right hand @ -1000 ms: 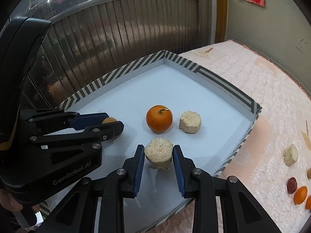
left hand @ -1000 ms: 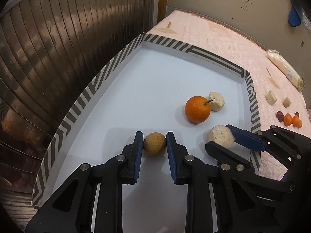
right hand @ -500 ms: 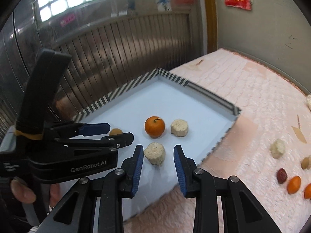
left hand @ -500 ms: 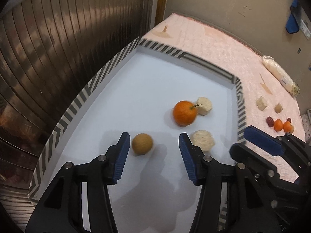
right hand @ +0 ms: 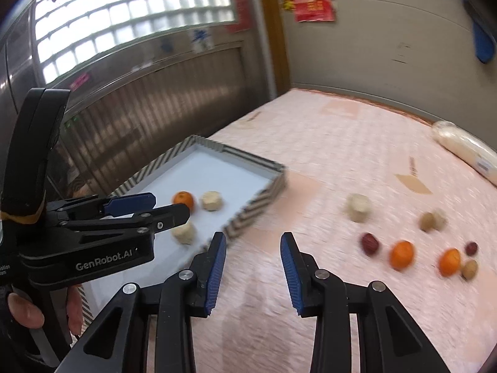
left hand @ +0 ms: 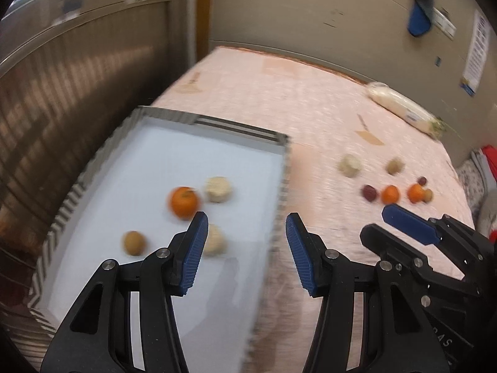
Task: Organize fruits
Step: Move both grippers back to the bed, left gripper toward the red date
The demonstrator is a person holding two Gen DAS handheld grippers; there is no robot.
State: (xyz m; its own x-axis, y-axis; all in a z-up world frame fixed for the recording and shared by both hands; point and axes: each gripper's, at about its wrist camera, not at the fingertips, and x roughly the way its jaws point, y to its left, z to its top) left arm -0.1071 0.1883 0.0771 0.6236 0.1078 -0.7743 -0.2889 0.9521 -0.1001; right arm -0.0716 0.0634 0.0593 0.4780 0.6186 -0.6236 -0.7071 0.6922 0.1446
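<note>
A striped-rim tray [left hand: 281, 186] [right hand: 267, 191] holds an orange [left hand: 184, 202] [right hand: 183, 200], a brown round fruit [left hand: 134, 242] and two pale chunks [left hand: 218, 189] [right hand: 184, 232]. My left gripper [left hand: 245, 220] [right hand: 169, 205] hangs open and empty above the tray's right rim. To its right, over the pink cloth, my right gripper [right hand: 253, 239] [left hand: 393, 228] has its jaws opening with nothing between them. Loose on the cloth lie another pale chunk [right hand: 358, 207], two small oranges [right hand: 402, 255], dark red dates [right hand: 369, 244] and small brown fruits [right hand: 431, 220]. Both views are motion-blurred.
A white wrapped roll [left hand: 403, 105] [right hand: 466, 149] lies at the cloth's far right edge. A ribbed metal wall [right hand: 155, 108] runs along the tray's left side. A hand [right hand: 21, 310] grips the left tool's handle. A blue cloth [left hand: 419, 9] hangs on the back wall.
The left gripper let go of the brown fruit and the right gripper of a pale chunk. Both have pulled back, up and to the right, from inside the tray.
</note>
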